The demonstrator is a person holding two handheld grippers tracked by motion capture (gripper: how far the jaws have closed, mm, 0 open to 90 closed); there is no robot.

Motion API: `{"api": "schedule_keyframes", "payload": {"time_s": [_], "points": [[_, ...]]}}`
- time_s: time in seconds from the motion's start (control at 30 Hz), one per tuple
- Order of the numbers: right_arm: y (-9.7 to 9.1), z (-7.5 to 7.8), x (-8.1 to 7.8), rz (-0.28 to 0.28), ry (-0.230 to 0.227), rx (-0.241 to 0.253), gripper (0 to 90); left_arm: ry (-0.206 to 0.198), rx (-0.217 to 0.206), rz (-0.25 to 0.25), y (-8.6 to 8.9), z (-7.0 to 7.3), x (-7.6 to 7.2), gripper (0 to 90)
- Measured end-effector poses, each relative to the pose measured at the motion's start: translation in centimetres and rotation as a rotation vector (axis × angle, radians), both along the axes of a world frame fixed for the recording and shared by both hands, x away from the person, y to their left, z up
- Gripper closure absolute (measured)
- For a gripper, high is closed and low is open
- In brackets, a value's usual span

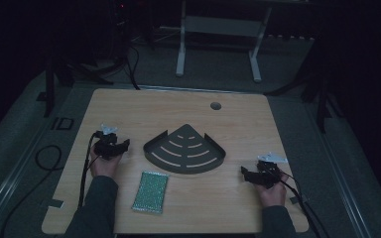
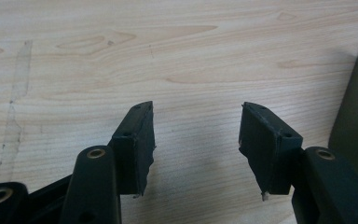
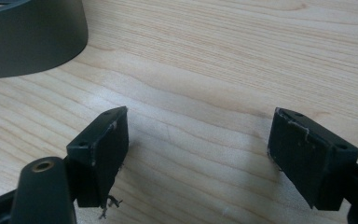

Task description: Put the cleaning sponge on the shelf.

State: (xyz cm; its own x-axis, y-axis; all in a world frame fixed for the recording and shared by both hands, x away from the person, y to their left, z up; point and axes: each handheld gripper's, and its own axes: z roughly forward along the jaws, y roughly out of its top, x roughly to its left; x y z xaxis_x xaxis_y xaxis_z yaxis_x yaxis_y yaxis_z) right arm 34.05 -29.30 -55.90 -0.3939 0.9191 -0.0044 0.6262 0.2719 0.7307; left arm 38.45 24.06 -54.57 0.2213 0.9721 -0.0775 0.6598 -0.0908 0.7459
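The left claw (image 2: 196, 140) looks down along its two black jaws, which rise from the bottom edge and stand wide apart with nothing between them. Each jaw carries a flat dark pad (image 2: 137, 140), frayed a little at its lower corner. Beneath them lies the pale wooden counter (image 2: 168, 51), its grain running across, with a faint strip of clear tape (image 2: 16, 100) at the left. At the right edge stands the dark grey wall of a shelf (image 2: 356, 116), just beside the right-hand jaw.

Rack (image 2: 356, 112) cut off at right edge in left tool view; in right tool view its top runs past frame. Sponge (image 1: 150, 191) texture too small to tell.
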Motion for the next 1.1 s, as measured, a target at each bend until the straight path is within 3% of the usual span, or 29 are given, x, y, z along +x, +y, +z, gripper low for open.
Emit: {"api": "schedule_keyframes", "payload": {"time_s": [0.07, 0.27, 0.43, 0.6, 0.73, 0.93, 1.1], "points": [[0.0, 0.0, 0.0, 0.001, 0.0, -0.001, 19.8, -0.008, -0.02, -0.025, 0.0, 0.4, -0.3, 44.8], [0.0, 0.0, 0.0, 0.002, 0.0, 0.0, 19.8, -0.023, -0.013, -0.048, -0.2, 1.0, -1.0, 46.6], [0.0, 0.0, 0.0, 0.004, 0.0, 0.0, 19.8, -0.033, -0.001, -0.036, -0.6, 1.8, -1.9, 52.0], [-0.1, 0.0, 0.0, 0.006, 0.0, 0.0, 19.8, -0.06, -0.008, -0.067, -1.0, 2.8, -3.2, 53.9], [-0.1, 0.0, 0.0, 0.008, 0.0, 0.0, 19.8, -0.042, -0.03, -0.106, -1.5, 3.1, -4.3, 55.8], [-0.1, 0.0, 0.0, 0.01, 0.001, 0.0, 19.8, -0.013, -0.024, -0.168, -2.7, 3.4, -5.9, 56.6], [-0.1, 0.0, 0.0, 0.01, 0.002, 0.0, 19.8, 0.027, -0.073, -0.233, -3.4, 3.8, -7.6, 64.7]]}}
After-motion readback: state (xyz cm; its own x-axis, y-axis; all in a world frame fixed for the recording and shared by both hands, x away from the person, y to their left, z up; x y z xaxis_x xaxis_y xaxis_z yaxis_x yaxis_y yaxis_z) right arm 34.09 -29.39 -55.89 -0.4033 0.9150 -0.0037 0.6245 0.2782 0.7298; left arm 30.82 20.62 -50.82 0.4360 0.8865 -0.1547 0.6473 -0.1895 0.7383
